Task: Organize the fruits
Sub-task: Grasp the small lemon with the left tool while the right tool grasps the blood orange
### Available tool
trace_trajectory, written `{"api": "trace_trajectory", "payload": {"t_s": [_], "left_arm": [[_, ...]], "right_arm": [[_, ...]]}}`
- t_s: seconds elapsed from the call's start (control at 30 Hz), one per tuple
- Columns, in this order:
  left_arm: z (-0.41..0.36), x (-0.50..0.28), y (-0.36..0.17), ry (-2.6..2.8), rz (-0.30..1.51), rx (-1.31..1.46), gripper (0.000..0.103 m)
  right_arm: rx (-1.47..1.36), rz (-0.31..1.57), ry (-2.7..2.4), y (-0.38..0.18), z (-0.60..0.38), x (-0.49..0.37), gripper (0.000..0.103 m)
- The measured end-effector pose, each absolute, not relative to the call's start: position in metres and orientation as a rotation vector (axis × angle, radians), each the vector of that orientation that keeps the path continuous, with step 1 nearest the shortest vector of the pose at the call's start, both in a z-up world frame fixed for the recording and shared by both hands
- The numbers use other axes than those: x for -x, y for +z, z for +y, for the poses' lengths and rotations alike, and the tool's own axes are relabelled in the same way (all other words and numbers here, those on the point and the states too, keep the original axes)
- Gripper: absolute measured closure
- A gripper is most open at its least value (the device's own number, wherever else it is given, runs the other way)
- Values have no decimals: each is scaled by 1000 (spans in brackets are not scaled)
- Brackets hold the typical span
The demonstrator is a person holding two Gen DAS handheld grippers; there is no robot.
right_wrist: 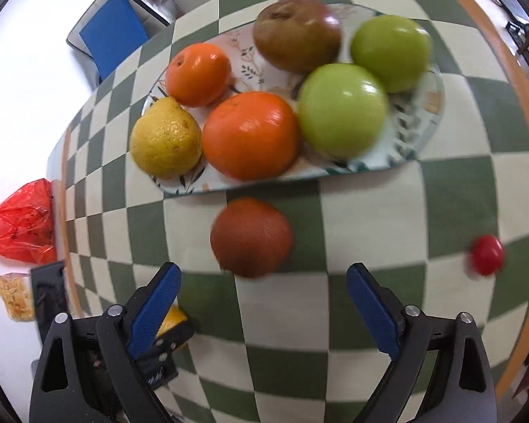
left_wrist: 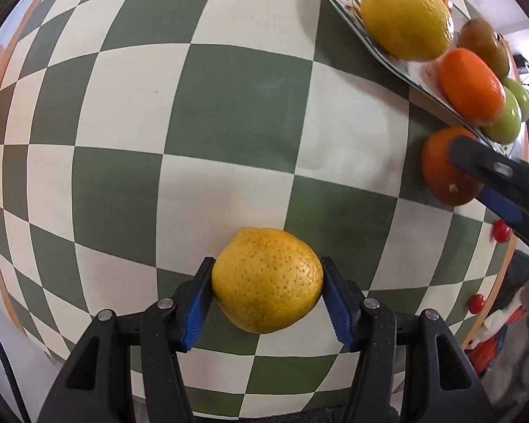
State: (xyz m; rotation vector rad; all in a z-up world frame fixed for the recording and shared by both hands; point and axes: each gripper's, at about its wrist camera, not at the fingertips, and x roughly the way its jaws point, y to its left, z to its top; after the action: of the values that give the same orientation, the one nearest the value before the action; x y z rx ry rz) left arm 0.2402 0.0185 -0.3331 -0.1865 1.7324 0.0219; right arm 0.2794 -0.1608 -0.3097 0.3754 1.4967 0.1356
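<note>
My left gripper (left_wrist: 267,280) is shut on a yellow citrus fruit (left_wrist: 267,278) just above the checkered cloth; a bit of that fruit shows in the right wrist view (right_wrist: 174,319). My right gripper (right_wrist: 262,280) is open, its fingers on either side of a dark orange (right_wrist: 251,237) on the cloth in front of the plate; this orange also shows in the left wrist view (left_wrist: 448,167). The patterned plate (right_wrist: 405,151) holds a lemon (right_wrist: 165,137), two oranges (right_wrist: 250,135), two green apples (right_wrist: 342,111) and a brown pear (right_wrist: 296,38).
A cherry tomato (right_wrist: 487,254) lies on the cloth to the right; two show in the left wrist view (left_wrist: 501,231). A blue chair (right_wrist: 113,31) stands beyond the table. A red plastic bag (right_wrist: 24,225) lies off the table's left edge.
</note>
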Motion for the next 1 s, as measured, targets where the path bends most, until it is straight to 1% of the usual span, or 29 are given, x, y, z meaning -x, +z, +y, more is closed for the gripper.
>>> {"api": "trace_trajectory", "payload": {"t_s": [0.03,0.07,0.13,0.33,0.6,0.7,0.87,1.0], "left_arm": [[18,-239,-333,22,1731,188,47],[18,-240,-331,22,1730,188,47],[16,-237,-330,18,1726,189,47],[27,-235,-331,-10,1729,206,47],[-20,-219,-337,-112,1749,146,47],[-31,-216,-337,-112,1722,94,47],[-34,-214,-338,-113,1721,93,47],[-32,-219,-341,-107,1718,88,47]], "right_arm": [[-348,1503,128,-317,-154,-287,16],[-343,1510,126,-324,-150,-293,20],[-356,1534,136,-336,-144,-299,43],[-288,1578,192,-334,-141,-280,44],[-174,1675,204,-333,-165,-212,44],[-183,1674,167,-339,-175,-202,44],[-316,1658,155,-348,-199,-198,42],[-344,1649,149,-351,-208,-198,41]]}}
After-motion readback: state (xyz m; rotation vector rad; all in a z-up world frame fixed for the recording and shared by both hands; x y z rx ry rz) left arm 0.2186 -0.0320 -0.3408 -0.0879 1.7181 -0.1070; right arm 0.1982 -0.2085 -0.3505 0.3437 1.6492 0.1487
